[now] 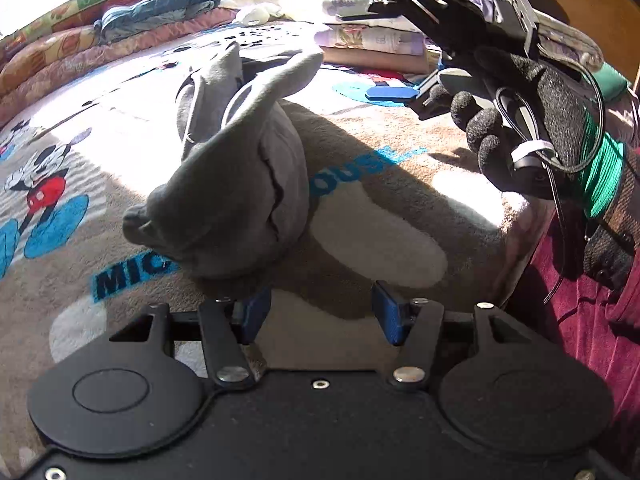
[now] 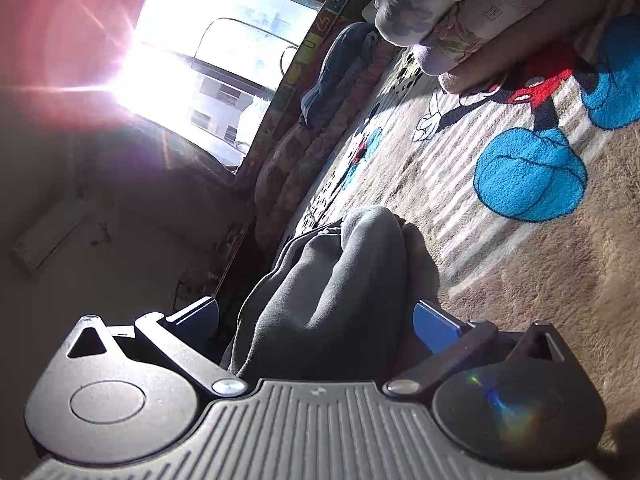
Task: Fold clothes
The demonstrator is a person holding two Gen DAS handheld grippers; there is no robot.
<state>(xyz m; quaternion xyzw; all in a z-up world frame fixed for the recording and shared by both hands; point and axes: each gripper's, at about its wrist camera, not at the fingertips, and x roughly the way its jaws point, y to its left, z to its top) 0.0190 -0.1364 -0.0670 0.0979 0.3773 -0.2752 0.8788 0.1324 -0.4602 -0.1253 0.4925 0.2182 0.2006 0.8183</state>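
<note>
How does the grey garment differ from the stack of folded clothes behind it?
The grey garment is a rumpled lump with flaps sticking up; the folded clothes lie in flat, squared layers. The garment is plain grey, the stack pale with floral and lilac prints. The garment sits right before the open left gripper and between the right gripper's open fingers; the stack lies farther back, untouched. Both rest on the cartoon rug.

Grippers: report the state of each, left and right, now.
Left gripper: open, holding nothing; the grey garment lies just ahead of it.
Right gripper: open, pads spread with a fold of the grey garment between them, not clamped.
</note>
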